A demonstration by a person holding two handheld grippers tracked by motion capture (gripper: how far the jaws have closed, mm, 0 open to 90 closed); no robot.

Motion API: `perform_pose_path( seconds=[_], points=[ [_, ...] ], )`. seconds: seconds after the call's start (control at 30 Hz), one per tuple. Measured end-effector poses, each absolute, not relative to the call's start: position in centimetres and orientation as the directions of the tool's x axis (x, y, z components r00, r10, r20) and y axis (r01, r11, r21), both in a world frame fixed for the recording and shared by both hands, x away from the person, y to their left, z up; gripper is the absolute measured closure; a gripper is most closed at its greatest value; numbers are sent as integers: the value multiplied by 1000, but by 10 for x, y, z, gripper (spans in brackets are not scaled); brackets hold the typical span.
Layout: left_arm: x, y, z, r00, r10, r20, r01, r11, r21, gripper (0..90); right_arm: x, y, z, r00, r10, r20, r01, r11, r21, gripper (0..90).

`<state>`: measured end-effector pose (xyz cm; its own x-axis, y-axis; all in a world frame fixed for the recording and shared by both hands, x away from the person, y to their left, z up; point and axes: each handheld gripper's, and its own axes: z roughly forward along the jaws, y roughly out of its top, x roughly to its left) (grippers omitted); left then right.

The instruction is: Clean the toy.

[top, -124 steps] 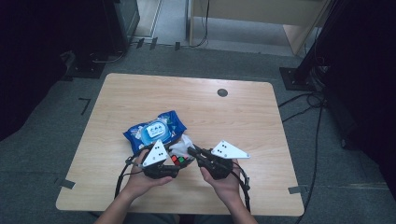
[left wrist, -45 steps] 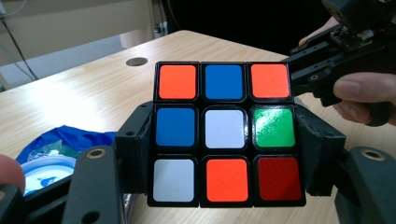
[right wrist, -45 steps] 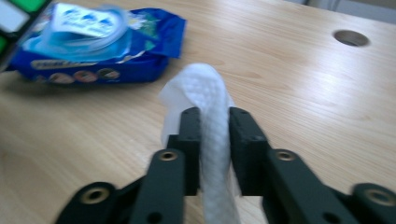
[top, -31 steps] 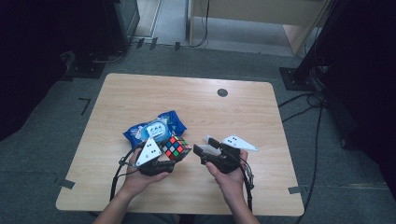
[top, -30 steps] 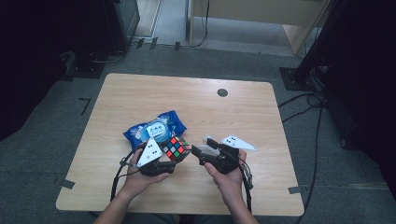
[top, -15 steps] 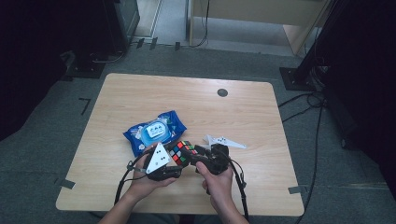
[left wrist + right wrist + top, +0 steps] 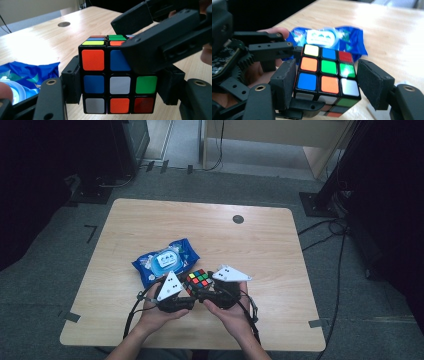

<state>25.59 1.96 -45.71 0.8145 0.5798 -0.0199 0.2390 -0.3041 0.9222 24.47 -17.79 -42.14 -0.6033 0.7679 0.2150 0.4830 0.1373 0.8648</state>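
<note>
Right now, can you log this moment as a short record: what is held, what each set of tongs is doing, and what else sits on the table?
held object: puzzle cube, mixed colours on its faces
left tongs: shut on the puzzle cube, pads against two opposite sides
right tongs: open around the cube's top layer; left pad touching, right pad with a visible gap
cube position: near front edge of the wooden table, whether lifted or resting cannot be told
other items: blue wet-wipes pack just behind and left of the cube; dark round cap set in the tabletop
</note>
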Motion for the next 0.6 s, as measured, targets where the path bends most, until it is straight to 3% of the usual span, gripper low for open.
perform_pose_path(
  seconds=[0.1,0.23,0.33,0.6],
  points=[
    [265,33,-454,785,613,-88,293,-243,925,344,245,-192,-414,-607,741,287,462,35,886,252],
    [276,54,-450,741,645,-185,356,-144,923,345,245,-213,-422,-583,724,368,462,-77,884,284],
    [279,61,-446,730,645,-228,371,-93,924,344,246,-208,-440,-598,725,342,475,-23,879,280],
    [272,48,-446,745,622,-239,379,-101,920,344,242,-162,-461,-646,707,288,473,75,878,195]
  ],
)
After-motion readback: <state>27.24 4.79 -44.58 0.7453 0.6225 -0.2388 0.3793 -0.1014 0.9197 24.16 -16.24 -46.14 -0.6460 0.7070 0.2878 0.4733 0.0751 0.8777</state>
